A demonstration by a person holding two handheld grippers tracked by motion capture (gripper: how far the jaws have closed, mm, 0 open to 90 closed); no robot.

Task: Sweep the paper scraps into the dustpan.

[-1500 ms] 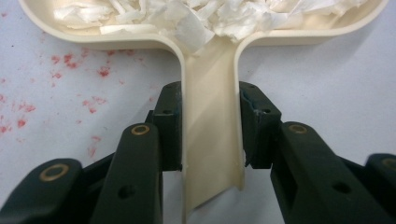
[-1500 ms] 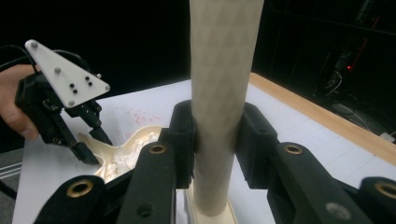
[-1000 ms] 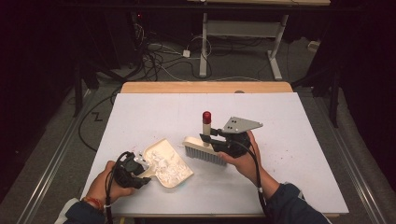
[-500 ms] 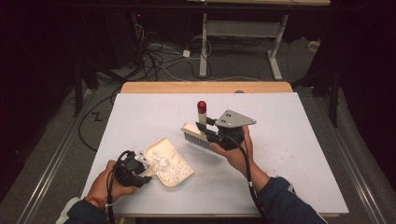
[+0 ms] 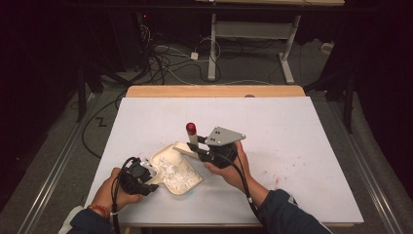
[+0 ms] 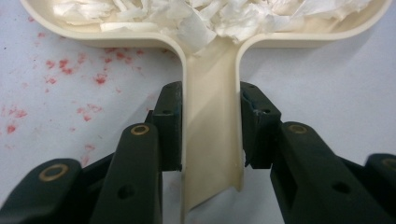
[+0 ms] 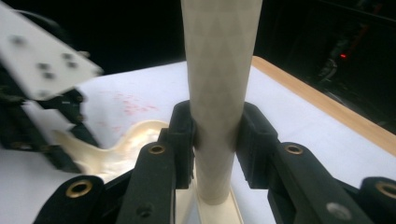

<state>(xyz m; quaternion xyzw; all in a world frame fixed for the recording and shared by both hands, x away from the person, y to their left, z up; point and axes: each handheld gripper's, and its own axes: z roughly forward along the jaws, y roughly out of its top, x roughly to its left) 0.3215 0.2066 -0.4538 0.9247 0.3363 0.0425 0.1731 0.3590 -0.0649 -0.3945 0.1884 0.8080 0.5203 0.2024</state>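
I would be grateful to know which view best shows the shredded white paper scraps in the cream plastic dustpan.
The left gripper view: the shredded white paper scraps lie close and sharp inside the cream plastic dustpan. The high view shows them small but complete. The right gripper view gives a blurred dustpan edge, scraps indistinct.
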